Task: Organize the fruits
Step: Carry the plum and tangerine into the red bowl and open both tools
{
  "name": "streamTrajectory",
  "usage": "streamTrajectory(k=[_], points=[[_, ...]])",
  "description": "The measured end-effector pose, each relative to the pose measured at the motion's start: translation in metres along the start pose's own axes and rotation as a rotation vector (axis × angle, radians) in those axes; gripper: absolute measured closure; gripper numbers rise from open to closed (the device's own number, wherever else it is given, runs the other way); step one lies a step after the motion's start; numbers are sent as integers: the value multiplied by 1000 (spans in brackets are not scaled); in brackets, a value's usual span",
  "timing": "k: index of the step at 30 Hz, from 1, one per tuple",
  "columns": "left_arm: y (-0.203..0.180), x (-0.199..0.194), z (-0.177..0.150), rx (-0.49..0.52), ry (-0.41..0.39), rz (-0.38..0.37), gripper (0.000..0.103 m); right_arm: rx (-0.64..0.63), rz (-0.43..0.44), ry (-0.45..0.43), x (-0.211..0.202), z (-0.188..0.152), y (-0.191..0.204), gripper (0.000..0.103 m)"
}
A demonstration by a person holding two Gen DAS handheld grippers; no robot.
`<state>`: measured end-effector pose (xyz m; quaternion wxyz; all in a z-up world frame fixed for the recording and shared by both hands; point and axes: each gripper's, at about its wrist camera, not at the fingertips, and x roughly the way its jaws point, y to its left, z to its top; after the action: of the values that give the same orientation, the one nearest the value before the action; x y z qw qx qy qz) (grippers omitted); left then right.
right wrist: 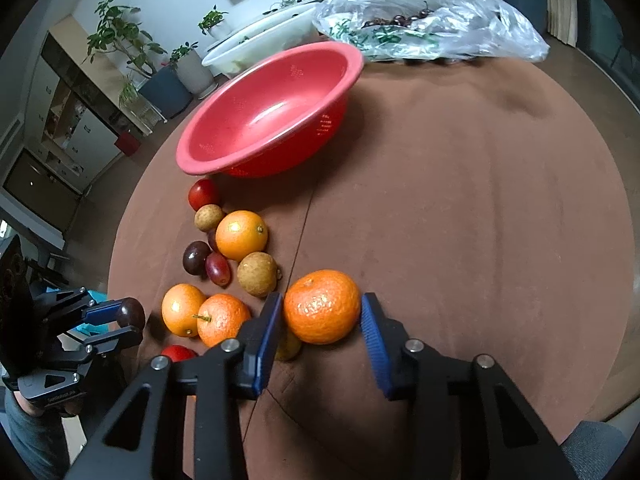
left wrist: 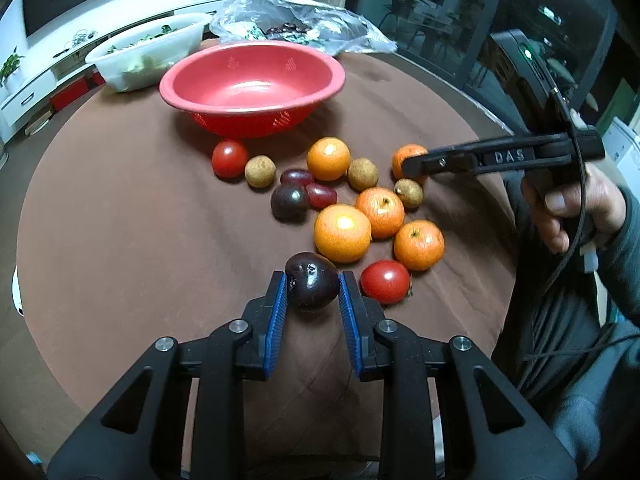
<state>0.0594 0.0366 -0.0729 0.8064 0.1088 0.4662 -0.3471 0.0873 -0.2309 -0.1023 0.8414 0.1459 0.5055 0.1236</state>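
Your left gripper (left wrist: pixel 313 288) was closed onto a dark purple round plum (left wrist: pixel 311 286), both blue pads touching its sides, low in the centre of the left wrist view. Your right gripper (right wrist: pixel 322 314) stood around a bright orange mandarin (right wrist: pixel 322 306): the left pad touched the peel, while the right pad sat just beside it, and you could not tell from that view whether it pressed.

The left wrist view showed that same mandarin only as an orange sliver behind the right gripper's black fingers at centre right, with your right hand (left wrist: pixel 576 208) on the handle. The right wrist view, in turn, showed the plum held at lower left, seen from the side.

The red plastic colander bowl (left wrist: pixel 252 80) sat in the upper centre of the left view, empty. Between bowl and grippers the remaining fruit lay loose on the brown round tabletop (left wrist: pixel 120 240): oranges, two red tomatoes, brown longans, grapes and a second dark plum. A clear plastic bag (right wrist: pixel 420 20) holding dark cherries lay behind the bowl, and only the right view showed the cherries clearly
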Motion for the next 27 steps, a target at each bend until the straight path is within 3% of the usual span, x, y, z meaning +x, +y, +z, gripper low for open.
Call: streamTrajectory(k=[11, 15, 18, 23, 27], points=[[20, -17, 38, -105, -115, 34, 78, 94, -13, -82, -31, 15, -33, 60], [32, -30, 75, -106, -176, 76, 78, 85, -16, -150, -52, 39, -36, 60], [40, -29, 111, -85, -196, 103, 78, 1, -7, -203, -63, 66, -15, 60], [56, 4, 166, -72, -148, 136, 78, -184, -18, -238, -51, 102, 29, 60], [68, 44, 187, -65, -67, 169, 78, -258, -54, -135, -9, 125, 42, 60]])
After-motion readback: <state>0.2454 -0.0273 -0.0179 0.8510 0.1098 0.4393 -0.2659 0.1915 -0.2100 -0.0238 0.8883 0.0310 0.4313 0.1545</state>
